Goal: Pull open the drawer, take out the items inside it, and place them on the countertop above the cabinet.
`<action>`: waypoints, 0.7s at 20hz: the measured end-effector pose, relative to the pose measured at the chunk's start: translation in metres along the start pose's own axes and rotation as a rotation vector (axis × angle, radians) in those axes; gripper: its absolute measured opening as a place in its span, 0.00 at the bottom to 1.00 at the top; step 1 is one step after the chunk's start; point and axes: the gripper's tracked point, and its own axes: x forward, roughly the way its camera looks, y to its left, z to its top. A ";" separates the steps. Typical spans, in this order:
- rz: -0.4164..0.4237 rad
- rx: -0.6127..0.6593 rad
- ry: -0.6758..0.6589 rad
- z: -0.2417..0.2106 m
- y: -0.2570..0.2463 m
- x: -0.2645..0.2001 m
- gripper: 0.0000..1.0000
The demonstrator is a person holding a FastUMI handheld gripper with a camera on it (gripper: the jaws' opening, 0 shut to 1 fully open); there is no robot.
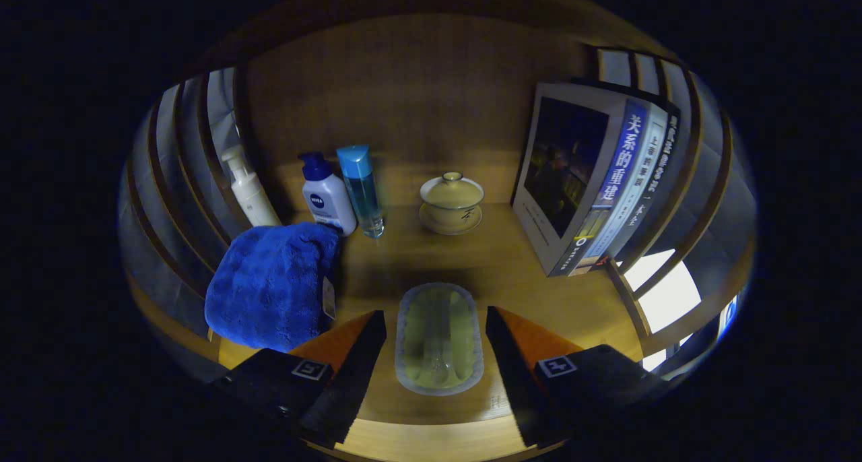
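A clear oval plastic lid or tray (439, 338) lies flat on the wooden countertop (498, 260), between my two fingers and touching neither. My gripper (436, 341) is open, with a wide gap either side of the tray. A folded blue towel (273, 285) lies just left of the left finger (350, 368), a small tag hanging at its right edge. The drawer is hidden from this view.
At the back of the countertop stand a white pump bottle (248, 187), a white bottle with a dark blue cap (326, 196), a clear blue bottle (362, 189) and a lidded tea bowl on a saucer (451, 203). Several books (596, 179) lean against the slatted right side.
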 end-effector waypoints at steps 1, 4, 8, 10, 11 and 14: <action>-0.003 0.011 -0.023 0.000 -0.002 -0.002 0.88; -0.005 0.033 -0.092 0.002 -0.005 -0.013 1.00; -0.015 0.010 -0.188 0.001 -0.008 -0.040 1.00; -0.025 -0.007 -0.236 0.000 -0.010 -0.060 0.99; -0.029 -0.010 -0.264 -0.002 -0.009 -0.069 1.00; -0.007 0.001 -0.330 -0.009 -0.001 -0.105 0.99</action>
